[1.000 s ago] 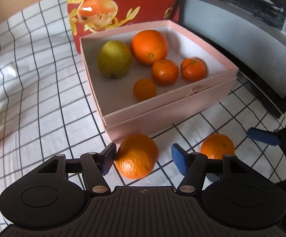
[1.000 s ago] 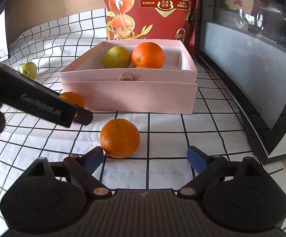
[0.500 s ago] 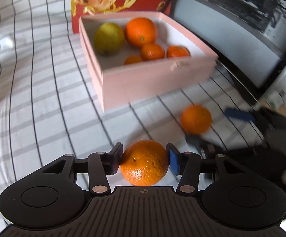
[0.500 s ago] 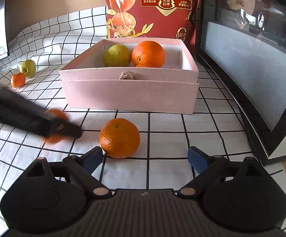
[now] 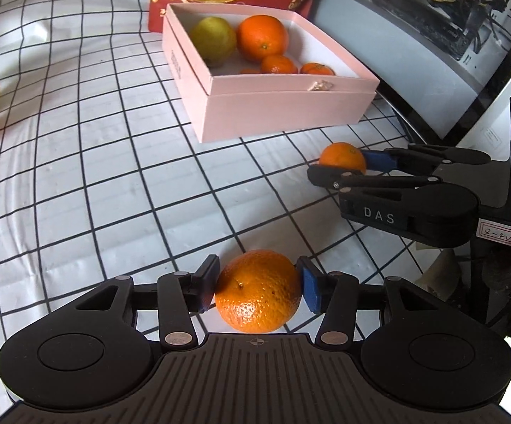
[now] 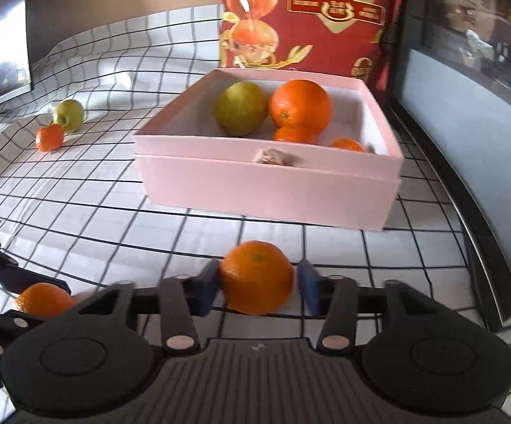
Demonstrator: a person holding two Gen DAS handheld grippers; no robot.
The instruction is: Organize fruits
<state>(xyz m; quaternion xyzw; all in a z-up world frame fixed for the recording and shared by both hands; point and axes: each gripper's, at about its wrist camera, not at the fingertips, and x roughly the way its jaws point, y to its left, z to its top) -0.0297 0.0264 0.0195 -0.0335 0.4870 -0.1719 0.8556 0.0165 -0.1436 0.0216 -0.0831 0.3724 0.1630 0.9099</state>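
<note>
Gridded cloth [image 5: 96, 176]; round orange [image 5: 259, 289], stem dimple facing up.

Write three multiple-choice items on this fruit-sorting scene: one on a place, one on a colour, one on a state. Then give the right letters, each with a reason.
1. Where do the green fruit and small orange outside the box lie?
A. on the checked cloth, left of the box
B. atop the red bag
C. inside the box

2. What colour is the box?
A. blue
B. pink
C. black

3. What is between the left gripper pads?
A. nothing
B. a green fruit
C. an orange

Answers: A, both lie on the cloth far left; B, its walls are pink; C, both pads press the orange's sides.
</note>
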